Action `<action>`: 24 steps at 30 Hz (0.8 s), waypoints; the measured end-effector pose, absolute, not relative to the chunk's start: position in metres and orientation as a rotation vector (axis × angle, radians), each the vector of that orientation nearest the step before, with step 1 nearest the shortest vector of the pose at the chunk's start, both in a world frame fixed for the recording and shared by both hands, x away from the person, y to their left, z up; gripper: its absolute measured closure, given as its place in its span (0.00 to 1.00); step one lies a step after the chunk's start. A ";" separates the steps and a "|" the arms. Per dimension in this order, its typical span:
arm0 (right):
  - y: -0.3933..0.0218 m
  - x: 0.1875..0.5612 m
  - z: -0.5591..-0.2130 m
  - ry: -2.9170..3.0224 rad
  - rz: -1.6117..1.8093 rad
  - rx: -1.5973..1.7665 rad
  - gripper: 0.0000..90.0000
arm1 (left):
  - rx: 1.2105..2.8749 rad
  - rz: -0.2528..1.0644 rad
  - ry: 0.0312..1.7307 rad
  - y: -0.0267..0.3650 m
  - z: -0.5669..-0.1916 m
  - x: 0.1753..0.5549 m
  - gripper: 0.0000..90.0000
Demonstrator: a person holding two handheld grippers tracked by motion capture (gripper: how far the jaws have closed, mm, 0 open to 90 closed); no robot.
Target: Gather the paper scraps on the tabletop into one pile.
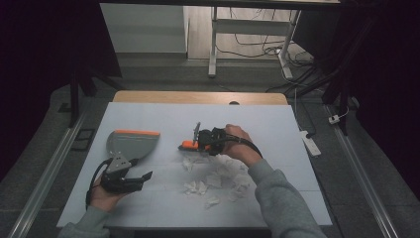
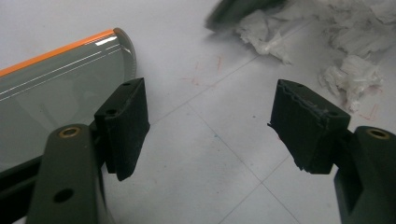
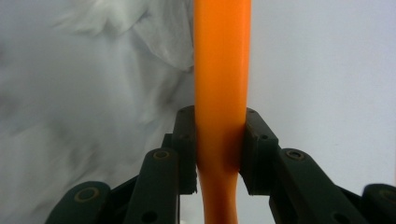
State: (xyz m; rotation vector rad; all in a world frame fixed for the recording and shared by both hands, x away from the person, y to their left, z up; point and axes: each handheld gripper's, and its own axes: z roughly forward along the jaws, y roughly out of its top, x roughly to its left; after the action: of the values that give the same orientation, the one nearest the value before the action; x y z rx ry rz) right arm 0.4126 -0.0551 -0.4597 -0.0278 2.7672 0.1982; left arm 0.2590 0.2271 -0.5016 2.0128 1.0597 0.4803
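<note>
A grey dustpan [image 1: 131,143] with an orange front edge lies flat on the left of the white table [image 1: 148,116]. My left gripper [image 1: 142,177] rests just in front of it, open and empty. In the left gripper view the dustpan [image 2: 56,79] is beside the left jaw of my left gripper [image 2: 210,126]. My right gripper [image 1: 204,141], at the table's middle, is shut on the orange handle of a brush [image 1: 188,145]. In the right gripper view that handle [image 3: 222,70] runs up between the pads of my right gripper [image 3: 219,144]. Torn white paper scraps [image 1: 213,176] lie beneath and in front of the brush.
The paper scraps [image 2: 355,74] spread over the table's middle toward the near edge, and show blurred [image 3: 116,70] left of the handle. A white power strip [image 1: 311,141] lies at the table's right edge. Desk legs and cables stand on the floor behind.
</note>
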 end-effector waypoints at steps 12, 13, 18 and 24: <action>-0.091 0.406 -0.425 2.679 0.472 0.171 0.79 | 2.014 0.484 1.065 0.227 -0.502 0.259 0.32; -0.093 0.406 -0.423 2.672 0.501 0.188 0.79 | 2.014 0.484 1.066 0.227 -0.502 0.259 0.32; -0.099 0.405 -0.416 2.656 0.622 0.330 0.79 | 2.011 0.484 1.069 0.228 -0.502 0.259 0.32; -0.085 0.390 -0.416 2.731 0.813 0.467 0.79 | 2.012 0.485 1.072 0.228 -0.502 0.260 0.32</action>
State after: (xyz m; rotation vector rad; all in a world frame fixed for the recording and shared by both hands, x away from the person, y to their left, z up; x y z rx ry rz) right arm 0.3900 -0.0848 -0.4162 0.4666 2.7311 0.8129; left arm 0.2597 0.2279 -0.5023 2.0123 1.0723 0.4854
